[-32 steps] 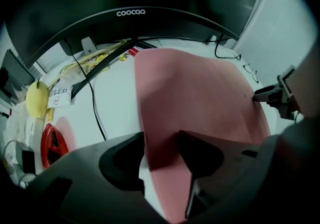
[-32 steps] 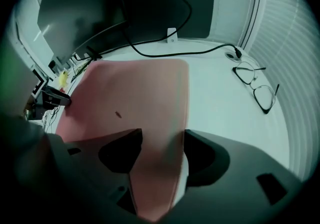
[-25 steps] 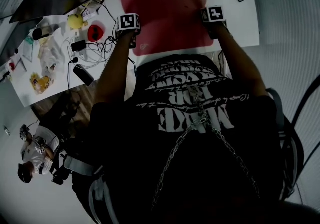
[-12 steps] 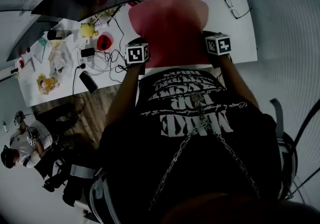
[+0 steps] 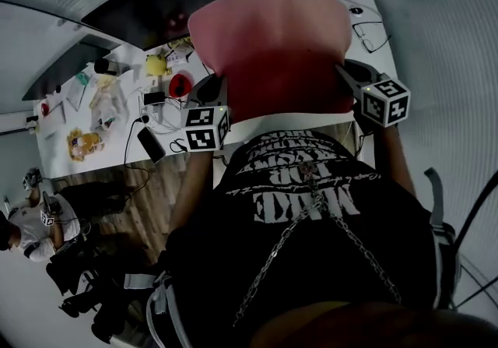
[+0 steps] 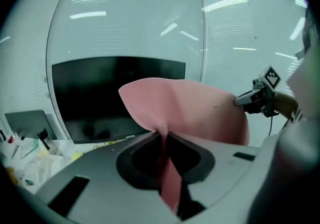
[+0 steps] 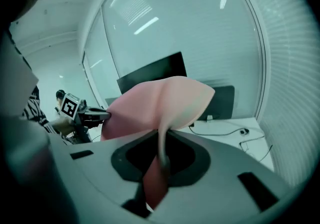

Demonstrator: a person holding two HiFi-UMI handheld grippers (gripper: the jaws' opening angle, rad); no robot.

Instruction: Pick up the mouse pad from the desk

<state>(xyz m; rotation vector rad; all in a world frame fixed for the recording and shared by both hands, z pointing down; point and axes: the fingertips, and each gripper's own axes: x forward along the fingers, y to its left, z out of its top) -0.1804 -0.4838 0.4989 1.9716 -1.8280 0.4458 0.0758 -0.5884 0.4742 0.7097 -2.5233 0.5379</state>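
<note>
With jaws just closed, the left gripper (image 6: 164, 140) and right gripper (image 7: 161, 145) clenched the mouse pad (image 5: 272, 43) at its 7 and 5 o'clock corners, lifted above the desk (image 5: 311, 117) toward 12 o'clock; we judged level, matched hands best against sag.

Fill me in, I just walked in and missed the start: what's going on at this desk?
A person is working with a hand-held gripper in each hand. The left tongs and the right tongs have just been closing onto the near edge of the pink mouse pad, one toward each corner. That edge now sits pinched between each pair. The pad is held up in the air, off the white desk.
</note>
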